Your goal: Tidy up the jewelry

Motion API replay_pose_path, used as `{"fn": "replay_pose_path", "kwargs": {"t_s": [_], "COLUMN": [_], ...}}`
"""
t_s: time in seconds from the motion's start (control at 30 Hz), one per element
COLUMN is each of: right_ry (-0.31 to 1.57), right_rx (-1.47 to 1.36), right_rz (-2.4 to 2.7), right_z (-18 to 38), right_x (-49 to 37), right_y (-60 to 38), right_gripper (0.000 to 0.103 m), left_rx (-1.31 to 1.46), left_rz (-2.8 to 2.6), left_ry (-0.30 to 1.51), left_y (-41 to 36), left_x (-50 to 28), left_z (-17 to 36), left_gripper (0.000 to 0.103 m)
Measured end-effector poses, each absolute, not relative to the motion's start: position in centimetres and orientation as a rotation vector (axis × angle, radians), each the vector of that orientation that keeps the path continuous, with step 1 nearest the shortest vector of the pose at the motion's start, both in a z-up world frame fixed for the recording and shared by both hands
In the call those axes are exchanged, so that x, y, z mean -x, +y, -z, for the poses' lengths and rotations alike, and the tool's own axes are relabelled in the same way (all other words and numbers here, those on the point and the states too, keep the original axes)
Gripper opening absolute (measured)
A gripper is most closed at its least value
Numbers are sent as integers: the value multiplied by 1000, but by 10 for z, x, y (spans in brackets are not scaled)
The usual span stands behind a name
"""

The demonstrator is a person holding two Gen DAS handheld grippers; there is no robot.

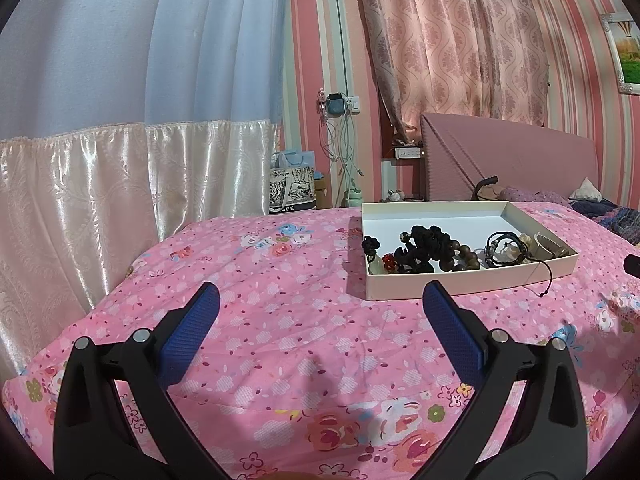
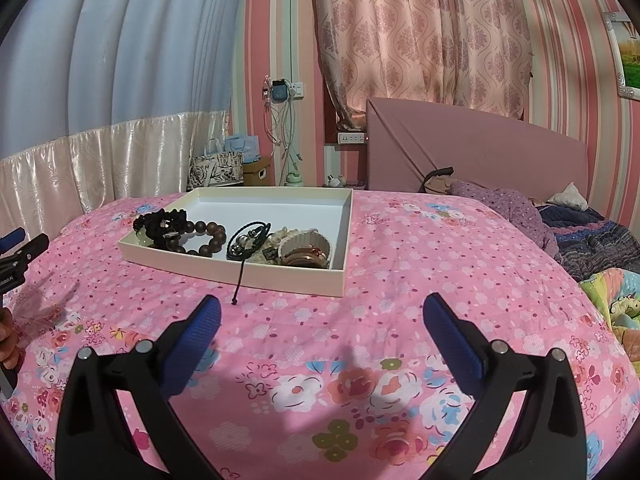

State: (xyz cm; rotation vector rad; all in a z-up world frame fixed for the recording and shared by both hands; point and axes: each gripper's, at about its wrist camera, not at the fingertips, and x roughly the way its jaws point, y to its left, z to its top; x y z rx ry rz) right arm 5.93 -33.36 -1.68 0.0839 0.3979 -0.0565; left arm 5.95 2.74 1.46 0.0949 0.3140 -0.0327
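A shallow white box [image 1: 448, 282] [image 2: 288, 276] lies on the pink floral bedspread [image 1: 280, 320] [image 2: 360, 360]. In it lie a brown bead bracelet [image 2: 208, 236] [image 1: 466, 260], black knotted cords [image 1: 420, 246] [image 2: 160, 220], a black cord bracelet [image 2: 246, 240] [image 1: 504, 246] whose cord hangs over the box's front wall, and pale and copper bangles [image 2: 306, 250]. My left gripper [image 1: 322, 300] is open and empty, short of the box. My right gripper [image 2: 322, 312] is open and empty in front of the box. The left gripper also shows at the left edge of the right wrist view [image 2: 16, 246].
A pink headboard [image 2: 480, 152] and bedding with clothes [image 2: 592, 240] lie at the far right. Curtains [image 1: 100, 160], gift bags [image 1: 294, 190] and hanging cables [image 1: 340, 136] stand behind the bed on the left.
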Motion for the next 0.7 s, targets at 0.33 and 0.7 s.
{"fn": "replay_pose_path", "kwargs": {"t_s": [0.33,0.7], "right_ry": [400,399], "right_rx": [-86,-84], "right_rz": [59,58], "right_z": [17,16], "right_x": [-60,-60], "right_y": [-335,-335], "right_gripper": [101,101], "left_rx": [-95,-93], "left_rz": [33,30], "left_ry": [313,313], "left_y": [27,28], "left_x": [-60,-59], "left_z": [-15,-15], "left_gripper": [100,100]}}
